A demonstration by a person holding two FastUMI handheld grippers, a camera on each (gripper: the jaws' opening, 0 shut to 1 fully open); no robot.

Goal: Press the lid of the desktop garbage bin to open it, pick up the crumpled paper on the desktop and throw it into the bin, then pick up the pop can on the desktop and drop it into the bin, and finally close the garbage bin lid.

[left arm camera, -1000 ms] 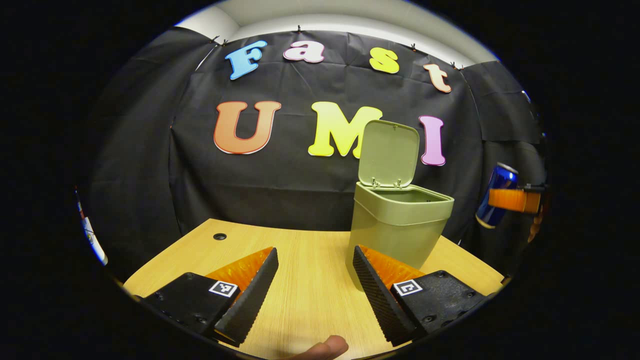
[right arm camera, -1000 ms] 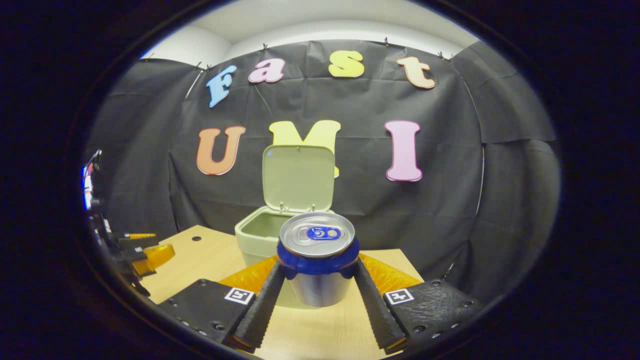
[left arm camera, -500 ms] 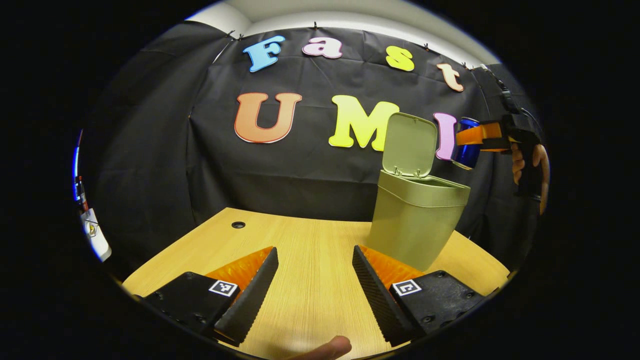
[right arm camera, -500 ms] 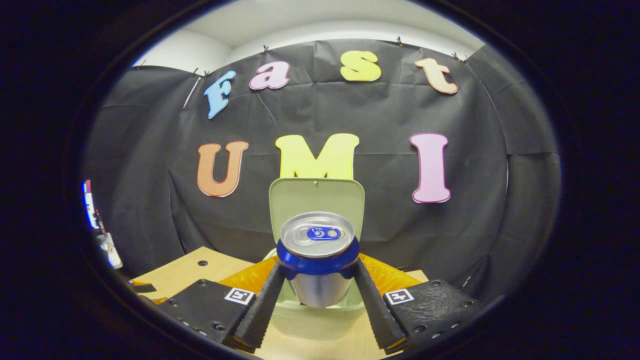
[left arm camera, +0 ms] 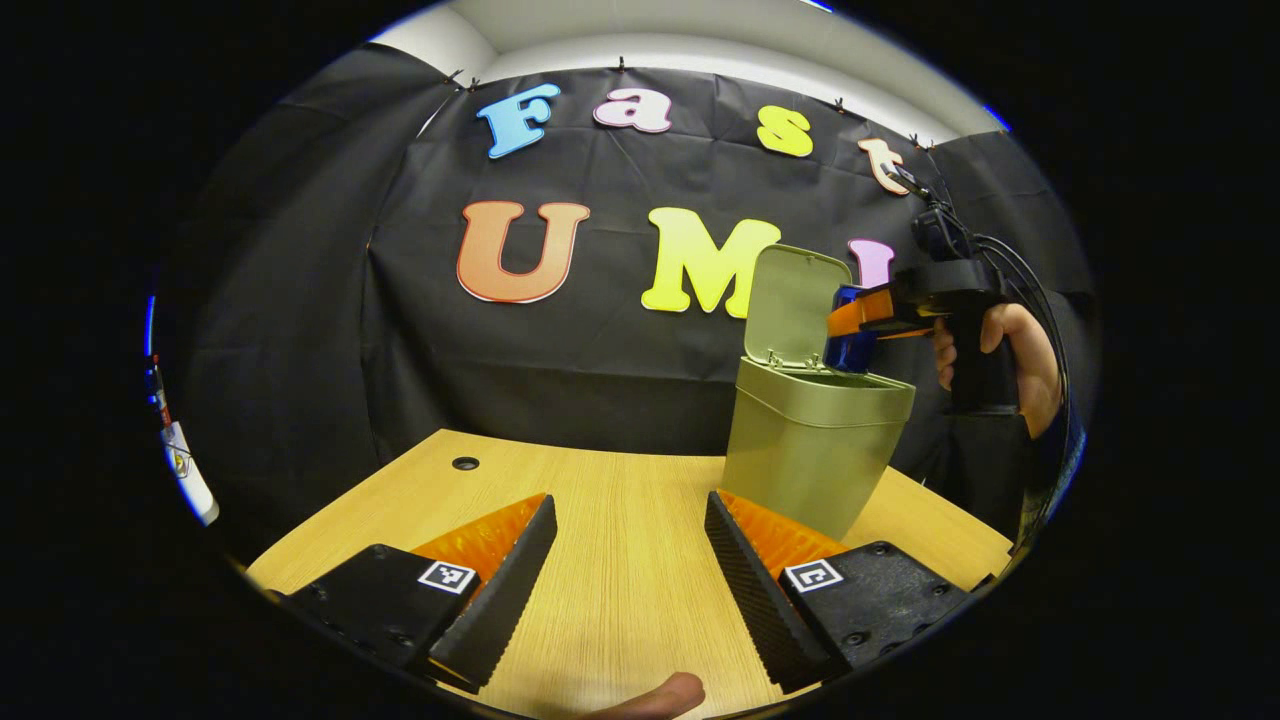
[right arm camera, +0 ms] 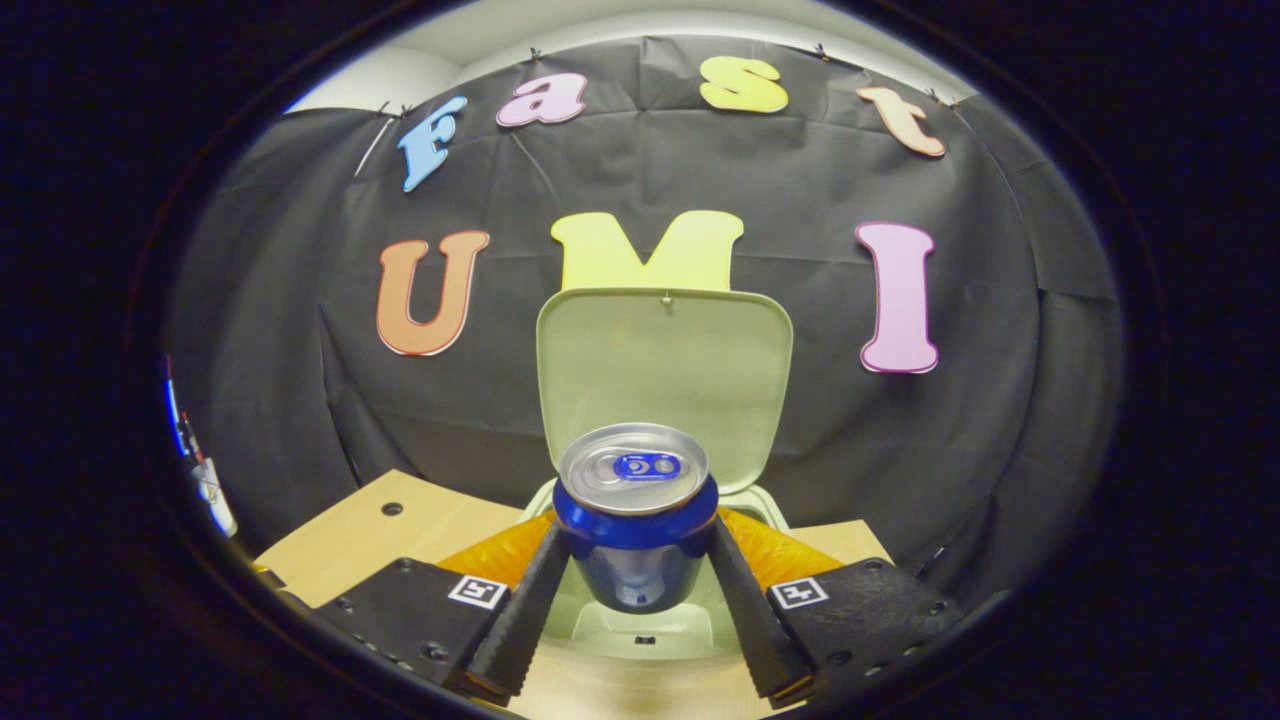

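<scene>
While its two fingers stand wide apart with nothing between them, the left gripper (left arm camera: 628, 520) hangs low over the wooden table (left arm camera: 620, 590). A fingertip (left arm camera: 655, 695) of the person peeks in at the near edge of the left gripper view. Far back on the left of the table is a small round hole (left arm camera: 465, 463).

To the right stands the green bin (left arm camera: 812, 450). It sits on the table, just beyond the left gripper's right finger. Its lid (left arm camera: 795, 303) is up and leans back toward the black wall.

Further right, a hand (left arm camera: 1000, 350) holds the right gripper (left arm camera: 850, 318) out over the open top of the bin. In the right gripper view, the right gripper (right arm camera: 632, 545) is squeezed on the pop can (right arm camera: 633, 515), one finger on each side. The can stands up straight, its long way going up and down, and its shiny top with the pull tab points up. It is right above the bin's open mouth (right arm camera: 640, 620), with the lid (right arm camera: 664, 375) standing behind it. In the left gripper view, the can (left arm camera: 852, 330) is a bit of blue just over the bin's rim.
</scene>
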